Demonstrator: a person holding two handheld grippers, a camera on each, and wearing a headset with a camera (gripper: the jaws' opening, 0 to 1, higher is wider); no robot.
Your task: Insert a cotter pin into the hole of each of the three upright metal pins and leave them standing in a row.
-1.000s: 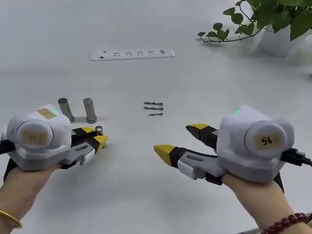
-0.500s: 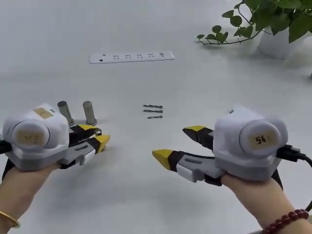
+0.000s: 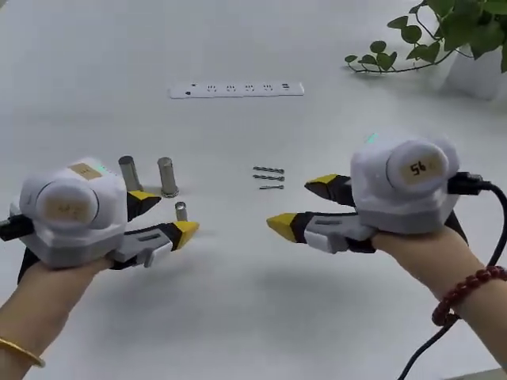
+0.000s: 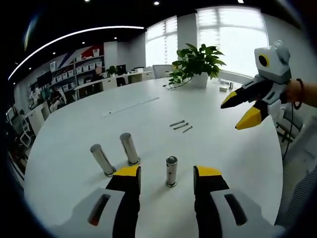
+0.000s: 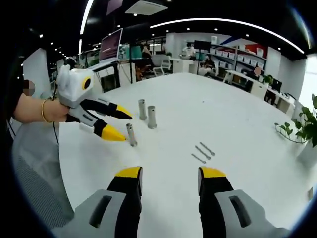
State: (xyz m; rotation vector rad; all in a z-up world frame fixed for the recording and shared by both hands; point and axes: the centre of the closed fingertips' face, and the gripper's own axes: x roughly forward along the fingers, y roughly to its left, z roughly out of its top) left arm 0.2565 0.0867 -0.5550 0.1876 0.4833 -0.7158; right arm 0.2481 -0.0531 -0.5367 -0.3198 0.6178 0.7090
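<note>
We see three metal pins (image 3: 166,176) on the white table (image 3: 238,309); they are grey, round and shiny, and all three stand up straight; two of them stand side by side at the back, close but not touching; the third pin (image 4: 171,171) stands alone, in front of those two and a bit to their right; it has a thin ring near its top. We count three cotter pins (image 3: 270,178) too; they are thin and dark, and they lie flat in a neat little stack of rows, close together, near the middle of the table and well apart from the metal pins. We hold two grippers with yellow tips; the left gripper (image 3: 170,214) has its jaws wide apart with the third pin between them, and there is a gap on each side, so nothing is held; the right gripper (image 3: 298,204) has its jaws wide apart too, holds nothing, and hangs just in front of the cotter pins. One long white power strip (image 3: 236,89) lies far back; one green plant (image 3: 444,24) sits at the far right corner; the table between the grippers and in front of them is bare and wide; the table's near edge shows at the bottom right of the head view.
</note>
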